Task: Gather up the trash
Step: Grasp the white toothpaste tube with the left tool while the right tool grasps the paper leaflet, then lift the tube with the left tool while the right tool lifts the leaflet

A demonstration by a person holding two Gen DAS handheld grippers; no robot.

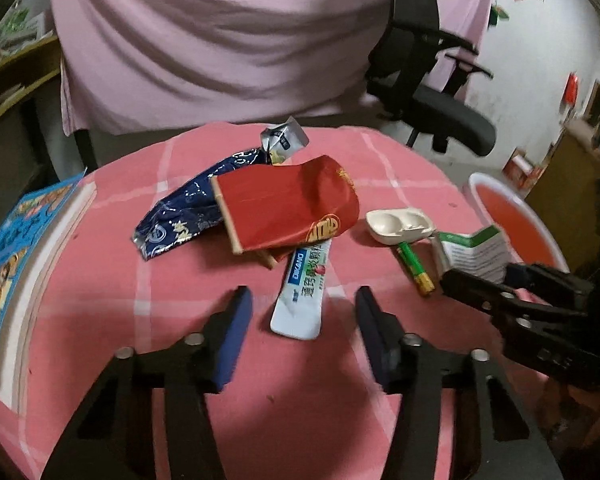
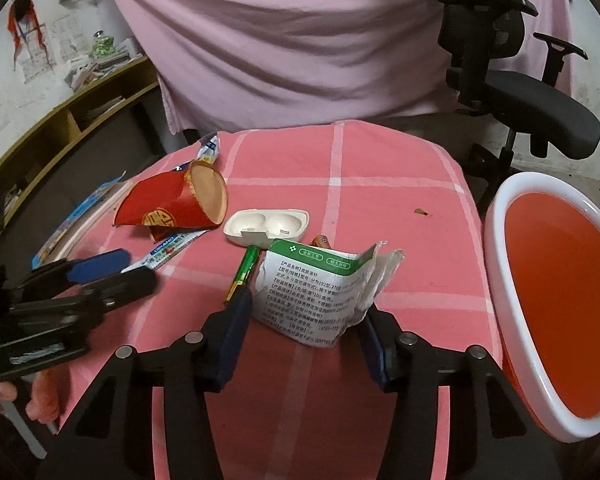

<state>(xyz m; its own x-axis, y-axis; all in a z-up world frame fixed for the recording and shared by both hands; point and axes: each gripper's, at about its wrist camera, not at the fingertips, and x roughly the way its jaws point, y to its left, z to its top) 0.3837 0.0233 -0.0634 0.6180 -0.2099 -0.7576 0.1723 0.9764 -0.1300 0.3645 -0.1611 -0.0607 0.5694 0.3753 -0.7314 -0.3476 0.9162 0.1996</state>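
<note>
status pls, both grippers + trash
Left gripper open, astride white sachet, pads clear. Right gripper around torn green-white carton; pad contact unclear. Red bin at right. Battery beside carton.

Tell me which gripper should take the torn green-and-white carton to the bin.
Right. The right gripper already has the torn carton between its fingers, and the red bin sits on its side. The left gripper frames the white sachet instead.

Torn carton (image 2: pixel 320 288) between right gripper (image 2: pixel 306 308) pads
</note>
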